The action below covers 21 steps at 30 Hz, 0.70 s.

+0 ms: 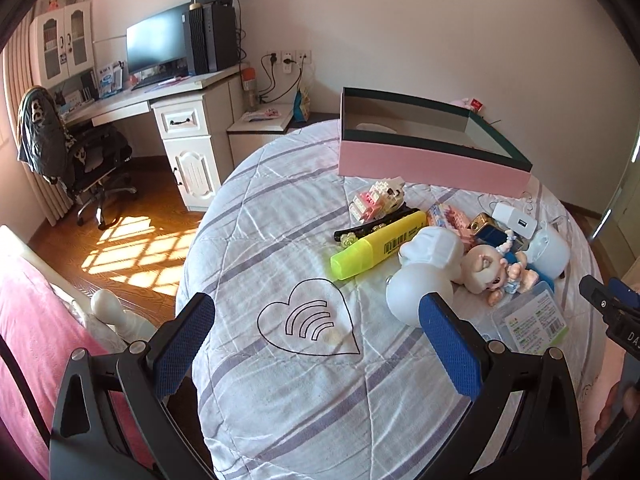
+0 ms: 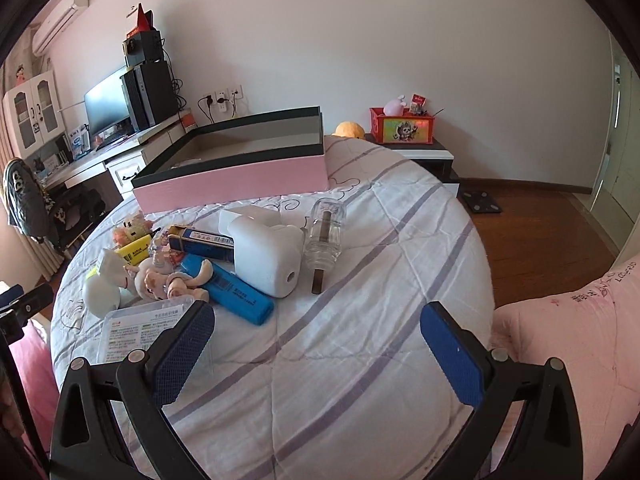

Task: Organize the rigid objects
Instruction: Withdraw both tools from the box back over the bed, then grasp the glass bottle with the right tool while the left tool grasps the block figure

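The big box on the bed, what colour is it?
Pink box with a dark green rim, clearest in the right wrist view.

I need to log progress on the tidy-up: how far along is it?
Barely started. Done: the pink box looks nearly empty. In hand: nothing; the left hand-held gripper and right hand-held gripper are both open. Left: yellow highlighter, blue highlighter, doll and the rest lie on the quilt.

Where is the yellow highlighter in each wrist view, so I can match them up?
Left wrist: the yellow highlighter lies mid-frame, right of centre, at the near left edge of the pile.
Right wrist: the highlighter shows only partly, at left, behind a white figurine.
Shared landmark: the pink box beyond the pile.
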Tool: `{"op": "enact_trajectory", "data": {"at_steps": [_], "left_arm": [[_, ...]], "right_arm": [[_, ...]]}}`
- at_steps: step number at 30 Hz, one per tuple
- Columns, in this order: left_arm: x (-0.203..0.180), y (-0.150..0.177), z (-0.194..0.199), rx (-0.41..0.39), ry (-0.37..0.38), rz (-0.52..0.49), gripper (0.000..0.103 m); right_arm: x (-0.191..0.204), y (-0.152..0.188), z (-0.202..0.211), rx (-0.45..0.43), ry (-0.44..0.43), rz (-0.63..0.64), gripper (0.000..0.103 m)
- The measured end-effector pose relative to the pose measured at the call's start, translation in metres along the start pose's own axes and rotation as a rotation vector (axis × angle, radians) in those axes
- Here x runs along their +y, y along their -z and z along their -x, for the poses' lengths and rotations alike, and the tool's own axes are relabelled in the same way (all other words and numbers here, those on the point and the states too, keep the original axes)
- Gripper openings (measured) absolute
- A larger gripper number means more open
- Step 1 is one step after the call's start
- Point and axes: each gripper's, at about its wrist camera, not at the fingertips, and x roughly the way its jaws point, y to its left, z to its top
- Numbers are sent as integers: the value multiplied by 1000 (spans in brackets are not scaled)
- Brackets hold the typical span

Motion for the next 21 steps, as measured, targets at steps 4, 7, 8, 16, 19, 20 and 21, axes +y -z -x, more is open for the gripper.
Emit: {"op": "enact_trajectory", "data": {"at_steps": [4, 7, 8, 16, 19, 20, 21], "left_arm": [[2, -1, -18, 21, 0, -8, 103], [5, -7, -29, 17, -12, -15, 103], [6, -10, -34, 17, -25, -15, 103], [13, -43, -65, 32, 38, 5, 103], [0, -58, -77, 21, 65, -29, 103], [-4, -62, -83, 29, 60, -41, 103], [-9, -66, -89, 36, 58, -58, 103]], "right_arm": [[-5, -10, -22, 15, 7, -13, 103], [-16, -18, -22, -4, 17, -37, 103], [-20, -20, -22, -9, 30, -41, 103], [-46, -36, -47, 24, 59, -82, 103], [-45, -45, -59, 34, 3, -94, 103], [-45, -46, -63, 35, -13, -94, 103], [-42, -48, -68, 40, -27, -91, 103]]}}
